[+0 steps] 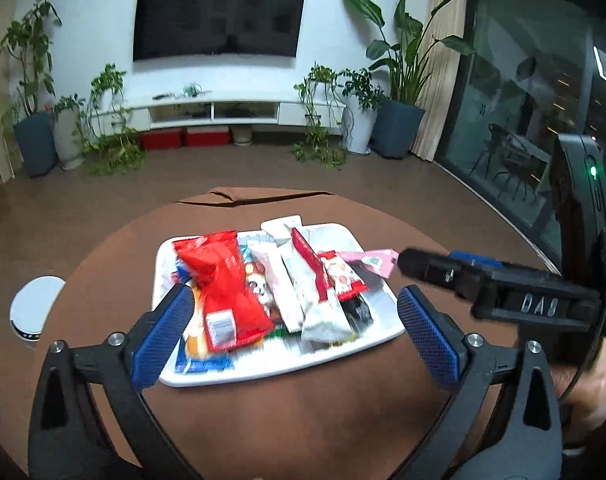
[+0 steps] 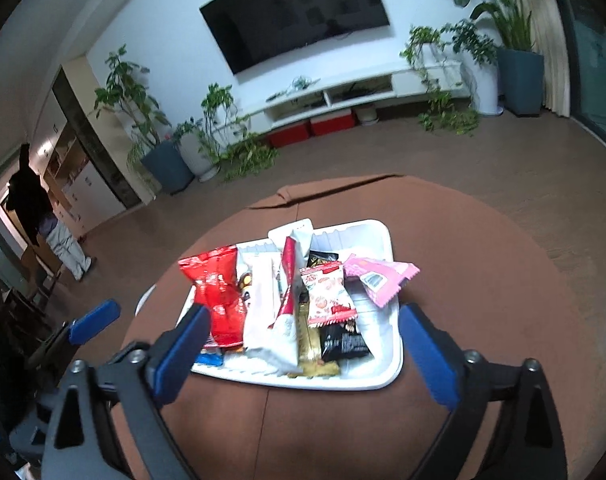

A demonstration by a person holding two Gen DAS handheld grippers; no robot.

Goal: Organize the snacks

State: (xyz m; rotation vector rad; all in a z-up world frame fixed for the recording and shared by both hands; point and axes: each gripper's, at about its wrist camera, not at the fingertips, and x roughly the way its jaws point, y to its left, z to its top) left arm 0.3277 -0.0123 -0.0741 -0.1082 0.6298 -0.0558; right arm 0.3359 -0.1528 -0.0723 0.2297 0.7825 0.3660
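A white tray [image 1: 263, 376] [image 2: 343, 382] sits on a round brown table [image 1: 303, 420] and holds several snack packets in a loose pile. A red packet [image 1: 223, 288] [image 2: 219, 292] lies at its left, and white and black packets fill the middle. A pink packet [image 1: 377, 260] [image 2: 379, 280] overhangs the right rim. My left gripper [image 1: 295, 304] hovers over the tray's near side, open, with nothing pinched. My right gripper [image 2: 303, 316] is also open above the near rim and holds nothing. One of its fingers [image 1: 431, 268] reaches in from the right beside the pink packet.
A round white object [image 1: 31, 308] sits at the table's left edge. Beyond the table are brown floor, a wall TV [image 1: 219, 16], a low white cabinet and potted plants [image 1: 399, 80]. A person [image 2: 63, 240] stands far left by a cupboard.
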